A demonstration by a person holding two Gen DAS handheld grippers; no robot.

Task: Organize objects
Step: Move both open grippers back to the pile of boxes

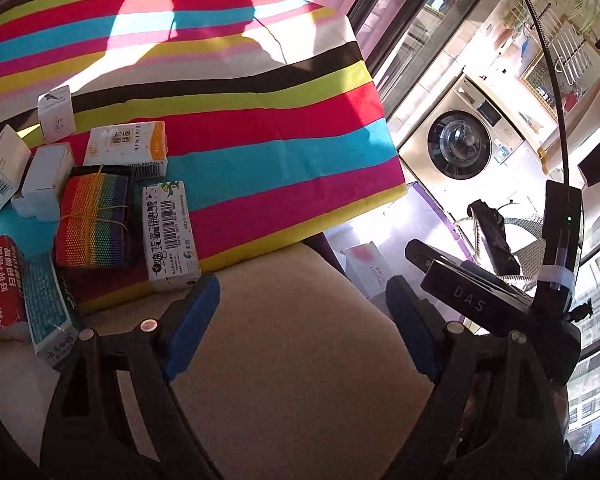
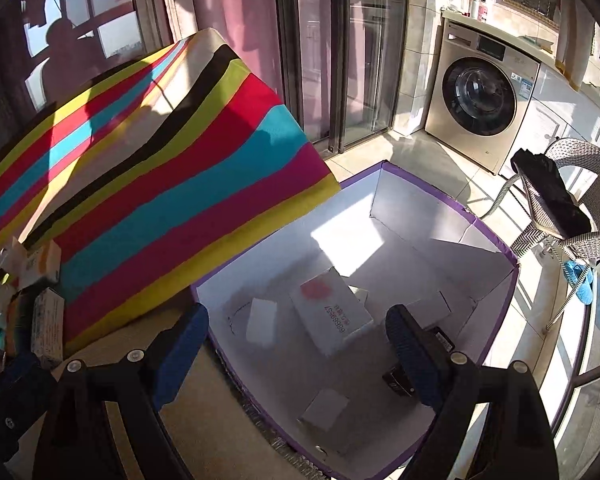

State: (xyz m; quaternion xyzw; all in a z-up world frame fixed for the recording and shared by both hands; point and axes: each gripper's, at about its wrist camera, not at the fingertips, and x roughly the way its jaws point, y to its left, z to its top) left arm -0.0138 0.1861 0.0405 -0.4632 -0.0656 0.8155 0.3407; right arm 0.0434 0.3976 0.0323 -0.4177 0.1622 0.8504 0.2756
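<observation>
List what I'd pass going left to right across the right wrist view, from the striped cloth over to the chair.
Striped cloth → purple-rimmed storage box with small boxes inside, such as the white box with a red spot → washing machine behind it → wicker chair at the far right.
</observation>
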